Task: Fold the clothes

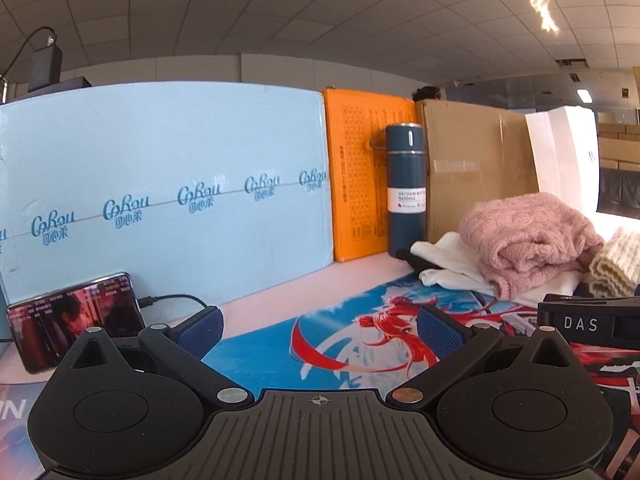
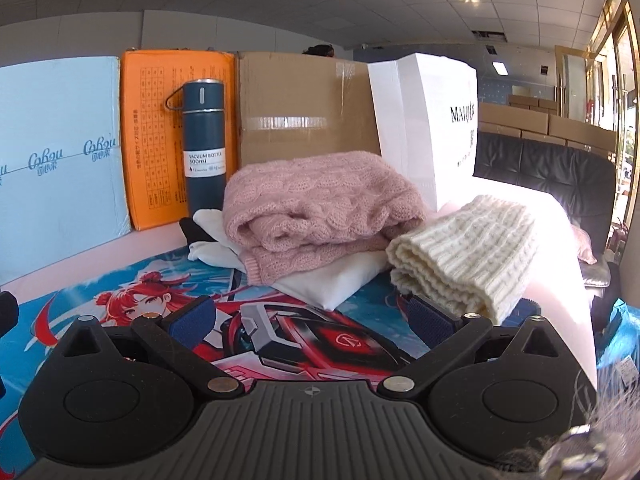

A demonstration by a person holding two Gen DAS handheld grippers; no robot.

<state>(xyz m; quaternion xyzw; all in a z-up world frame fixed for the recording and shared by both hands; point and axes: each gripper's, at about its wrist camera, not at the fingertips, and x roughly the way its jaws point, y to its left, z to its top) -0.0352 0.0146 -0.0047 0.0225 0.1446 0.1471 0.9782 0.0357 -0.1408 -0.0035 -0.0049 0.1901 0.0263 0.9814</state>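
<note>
Both tools, left (image 1: 318, 330) and right (image 2: 312, 318), spread apart, empty. Pink sweater (image 2: 320, 208), cream knit (image 2: 460, 256) lay folded on mat (image 2: 100, 292); white garment (image 2: 332, 284) underneath looked unfinished.

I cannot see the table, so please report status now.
Left gripper open, right gripper open, both empty. Pink sweater on white garment; cream knit beside. Blue bottle behind the pile.

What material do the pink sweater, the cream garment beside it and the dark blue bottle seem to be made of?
Pink sweater: soft knitted yarn, probably wool or acrylic; cable pattern and fuzzy surface show.
Cream garment: thick ribbed knit, matte, chunky ridges.
Dark blue bottle: likely painted metal, smooth satin coat with silver rings; its label reads "vacuum bottle".
</note>
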